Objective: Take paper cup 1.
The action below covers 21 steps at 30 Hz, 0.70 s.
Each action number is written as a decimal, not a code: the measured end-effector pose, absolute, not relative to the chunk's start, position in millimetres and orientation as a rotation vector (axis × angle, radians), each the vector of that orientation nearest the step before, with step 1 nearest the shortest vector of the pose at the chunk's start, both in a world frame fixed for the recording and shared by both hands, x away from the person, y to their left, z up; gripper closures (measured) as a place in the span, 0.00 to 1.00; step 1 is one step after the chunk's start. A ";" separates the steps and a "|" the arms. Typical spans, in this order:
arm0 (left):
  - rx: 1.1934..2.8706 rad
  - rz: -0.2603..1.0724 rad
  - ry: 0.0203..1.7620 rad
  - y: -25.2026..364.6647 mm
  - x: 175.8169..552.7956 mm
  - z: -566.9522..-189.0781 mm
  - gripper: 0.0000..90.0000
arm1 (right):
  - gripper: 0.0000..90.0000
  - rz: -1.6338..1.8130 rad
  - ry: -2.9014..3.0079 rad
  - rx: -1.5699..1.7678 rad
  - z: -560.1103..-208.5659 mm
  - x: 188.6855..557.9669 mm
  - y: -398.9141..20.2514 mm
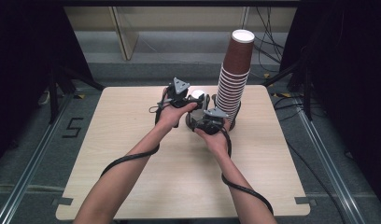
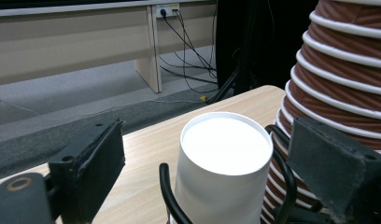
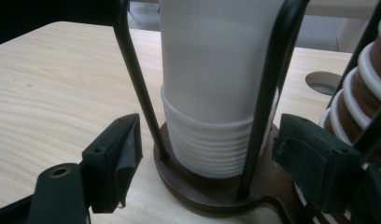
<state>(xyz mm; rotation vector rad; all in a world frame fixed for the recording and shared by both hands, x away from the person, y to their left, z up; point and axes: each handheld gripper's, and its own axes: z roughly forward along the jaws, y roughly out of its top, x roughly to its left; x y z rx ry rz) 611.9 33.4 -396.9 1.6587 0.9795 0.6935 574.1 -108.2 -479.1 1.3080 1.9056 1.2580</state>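
Left gripper view: white cup stack upside down, w/ smooth flat base.

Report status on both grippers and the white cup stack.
Left gripper open, jaws astride top white cup, no contact. Right gripper open, low at white cup stack in wire holder. Brown cup tower crowds right side.
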 end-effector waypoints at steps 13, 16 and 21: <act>1.657 0.685 1.003 30.5 616.1 -404.5 0.13 | 0.27 1.194 1.897 1.333 -483.6 580.9 -103.3; 1.656 0.676 0.984 29.4 616.4 -404.4 0.13 | 0.26 1.204 1.883 1.319 -485.2 582.8 -102.6; 1.667 0.677 0.976 27.6 618.1 -407.0 0.13 | 0.27 1.199 1.868 1.317 -486.5 584.4 -99.6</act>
